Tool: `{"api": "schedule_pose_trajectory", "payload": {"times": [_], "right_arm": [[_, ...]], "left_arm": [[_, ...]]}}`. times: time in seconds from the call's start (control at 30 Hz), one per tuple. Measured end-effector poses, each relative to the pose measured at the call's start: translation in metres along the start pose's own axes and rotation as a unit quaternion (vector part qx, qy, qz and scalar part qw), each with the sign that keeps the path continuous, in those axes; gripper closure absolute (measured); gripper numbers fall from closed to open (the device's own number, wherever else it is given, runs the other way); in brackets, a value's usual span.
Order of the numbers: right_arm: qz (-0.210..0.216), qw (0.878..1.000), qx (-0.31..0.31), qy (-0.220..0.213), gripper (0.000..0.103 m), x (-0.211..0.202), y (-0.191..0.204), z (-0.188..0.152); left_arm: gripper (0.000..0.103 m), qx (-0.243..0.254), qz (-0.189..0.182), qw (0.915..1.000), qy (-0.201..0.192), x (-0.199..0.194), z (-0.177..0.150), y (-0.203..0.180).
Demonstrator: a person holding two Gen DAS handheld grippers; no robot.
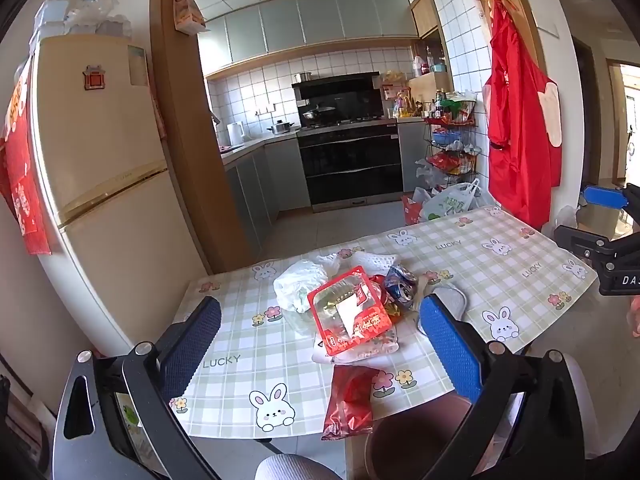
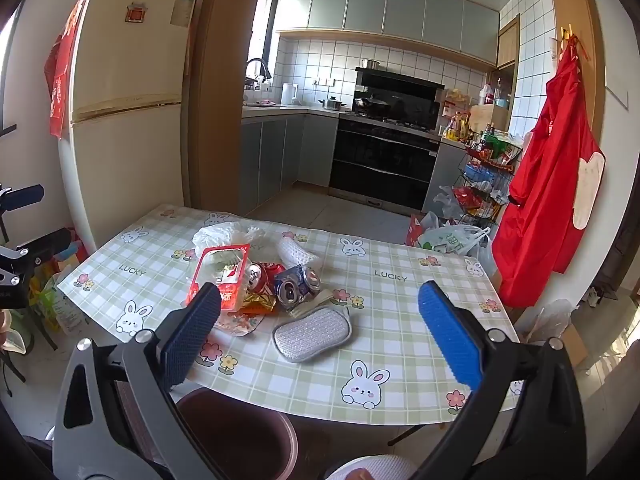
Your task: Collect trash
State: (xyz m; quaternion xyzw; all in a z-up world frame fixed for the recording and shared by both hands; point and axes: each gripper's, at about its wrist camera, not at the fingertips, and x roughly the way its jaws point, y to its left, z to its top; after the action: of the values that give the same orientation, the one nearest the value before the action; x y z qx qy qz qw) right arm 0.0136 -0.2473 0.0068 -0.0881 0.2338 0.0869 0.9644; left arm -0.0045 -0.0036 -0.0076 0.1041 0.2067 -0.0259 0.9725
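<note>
Landmark: the trash pile (image 1: pixel 352 304), heaped near the middle of the table (image 1: pixel 520 264).
Table edges: the near edge runs just in front of the pile, and a red foil wrapper (image 1: pixel 349 402) hangs over it; the far edge faces the kitchen floor behind the pile.
Open room: bare checked cloth lies right of the pile out to the table's corner, and a narrower strip lies left of it.
Bin: a dark brown round bin (image 2: pixel 240 432) stands below the near edge, in front of the pile.
Pile materials: a flat red packet with a clear window (image 1: pixel 348 312); crushed metal cans (image 2: pixel 292 280), dented and shiny; a crumpled white plastic bag (image 1: pixel 298 284) on the pile's left; white foam netting (image 2: pixel 294 254) behind.
Scrub pad: a silvery oval pad (image 2: pixel 312 334) with ribbed weave, lying flat just right of the pile.
Cloth: glossy, green and white checks with rabbits and flowers.
Left gripper (image 1: pixel 320 344): jaws spread wide, nothing between them, above the near edge, in front of the pile.
Right gripper (image 2: pixel 320 340): jaws spread wide and empty, above the near edge, in front of the pad.
Pads: blue, finely ribbed.
</note>
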Motion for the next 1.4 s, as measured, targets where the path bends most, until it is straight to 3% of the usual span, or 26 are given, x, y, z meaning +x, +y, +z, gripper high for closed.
{"api": "schedule_pose_trajectory", "payload": {"times": [1.4], "right_arm": [[0.0,1.0,-0.001,0.002,0.006,0.0012,0.0005,-0.0027]], "left_arm": [[0.005,-0.002,-0.002,1.0,0.004,0.0001,-0.003,-0.0009]]}}
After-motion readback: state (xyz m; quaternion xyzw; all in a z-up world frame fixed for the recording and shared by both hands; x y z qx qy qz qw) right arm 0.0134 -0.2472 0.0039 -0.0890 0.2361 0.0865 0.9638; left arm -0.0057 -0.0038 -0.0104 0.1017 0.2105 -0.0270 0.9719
